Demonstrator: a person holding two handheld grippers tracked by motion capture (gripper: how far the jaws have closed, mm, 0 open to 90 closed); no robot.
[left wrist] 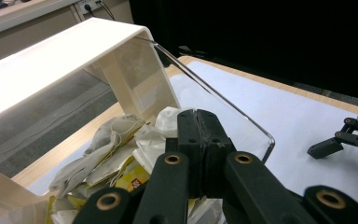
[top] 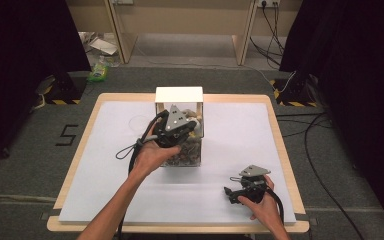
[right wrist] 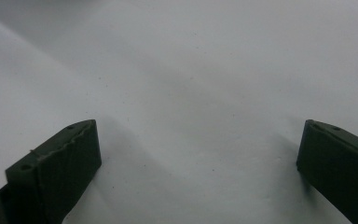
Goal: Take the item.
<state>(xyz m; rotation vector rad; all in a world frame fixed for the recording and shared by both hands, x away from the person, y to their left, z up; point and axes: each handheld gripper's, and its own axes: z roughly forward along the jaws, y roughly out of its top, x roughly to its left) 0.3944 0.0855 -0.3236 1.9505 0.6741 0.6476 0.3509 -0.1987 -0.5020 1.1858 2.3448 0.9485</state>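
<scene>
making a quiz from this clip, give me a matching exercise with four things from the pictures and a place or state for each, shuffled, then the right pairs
Things:
1. left gripper
2. right gripper
3. tea bags
4. clear box

Places or states:
A. piled inside the box
B. jaws wide apart over the white sheet
C. jaws pressed together above the tea bags
D. stands at the far middle of the table, white top

Pairs: 1-C, 2-B, 3-A, 4-D

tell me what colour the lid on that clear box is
White, or pale cream: the lid of the clear box shows best in the left gripper view.
</scene>
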